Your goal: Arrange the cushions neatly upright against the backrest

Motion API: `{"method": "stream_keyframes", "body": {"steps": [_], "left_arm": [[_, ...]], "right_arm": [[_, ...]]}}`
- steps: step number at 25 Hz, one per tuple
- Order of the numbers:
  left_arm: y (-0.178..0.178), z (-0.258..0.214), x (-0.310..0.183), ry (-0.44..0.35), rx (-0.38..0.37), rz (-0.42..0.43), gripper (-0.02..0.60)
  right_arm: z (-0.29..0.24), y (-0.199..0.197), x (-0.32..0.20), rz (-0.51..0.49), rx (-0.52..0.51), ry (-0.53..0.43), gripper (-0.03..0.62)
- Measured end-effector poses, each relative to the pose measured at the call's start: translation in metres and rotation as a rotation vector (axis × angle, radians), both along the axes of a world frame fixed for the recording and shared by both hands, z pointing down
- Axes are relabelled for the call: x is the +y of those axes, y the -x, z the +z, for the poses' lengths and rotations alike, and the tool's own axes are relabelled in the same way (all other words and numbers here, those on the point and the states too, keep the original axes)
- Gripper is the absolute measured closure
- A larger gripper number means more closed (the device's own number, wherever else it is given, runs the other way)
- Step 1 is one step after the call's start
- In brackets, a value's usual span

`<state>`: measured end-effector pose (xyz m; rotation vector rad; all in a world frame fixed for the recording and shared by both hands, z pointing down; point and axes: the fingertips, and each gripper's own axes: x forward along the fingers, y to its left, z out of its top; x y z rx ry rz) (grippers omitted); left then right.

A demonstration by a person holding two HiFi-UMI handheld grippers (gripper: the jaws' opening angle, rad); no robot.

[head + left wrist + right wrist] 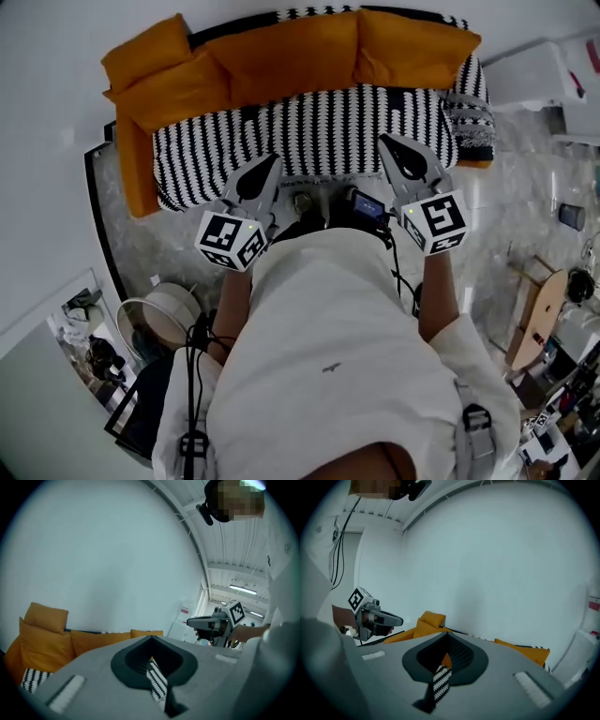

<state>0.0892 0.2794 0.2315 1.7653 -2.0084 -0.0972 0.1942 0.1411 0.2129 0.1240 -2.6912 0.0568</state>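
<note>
Sofa, b/w striped cover, fills the top of the head view; its backrest shows only as a thin striped strip above the cushions. Orange armrest at the L end.

Cushions, all orange, sit in a row along the back. Ctr cushion and R cushion look upright and side by side, long axes running along the backrest. At the L end, a lower cushion sits skewed into the corner w/ a smaller top cushion above it; this pair looks least tidy. Small striped cushion sits at the R end by the arm.

Left claw and right claw are held at the seat's front edge, pointing toward the back, clear of all cushions. Both have jaws closed tip to tip w/ nothing gripped; each gripper view shows only a sliver of sofa stripes through the slit.

Key relation: every cushion lies ahead of the claws, across the seat. The skewed L pair is up and to the L of the left claw, so that hand is nearer. The striped cushion is nearer the right claw.
</note>
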Motion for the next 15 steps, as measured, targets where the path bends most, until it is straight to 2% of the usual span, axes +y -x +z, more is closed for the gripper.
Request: {"method": "stream_keyframes", "body": {"steps": [3,7,11,15], "left_arm": [[0.000,-0.014,-0.001,-0.044,-0.005,0.007,0.581],[-0.002,-0.027,0.003,-0.056,-0.047,0.018,0.581],[-0.007,-0.030,0.011,-0.073,-0.081,0.043,0.581],[-0.009,-0.023,0.016,-0.041,-0.102,0.023,0.581]], "right_arm": [[-0.004,-0.005,0.009,0.005,-0.051,0.021,0.568],[-0.006,-0.010,0.027,-0.013,-0.097,0.097,0.568],[-0.002,-0.009,0.041,-0.032,-0.078,0.098,0.569],[0.002,-0.008,0.049,-0.046,-0.066,0.108,0.569]]}}
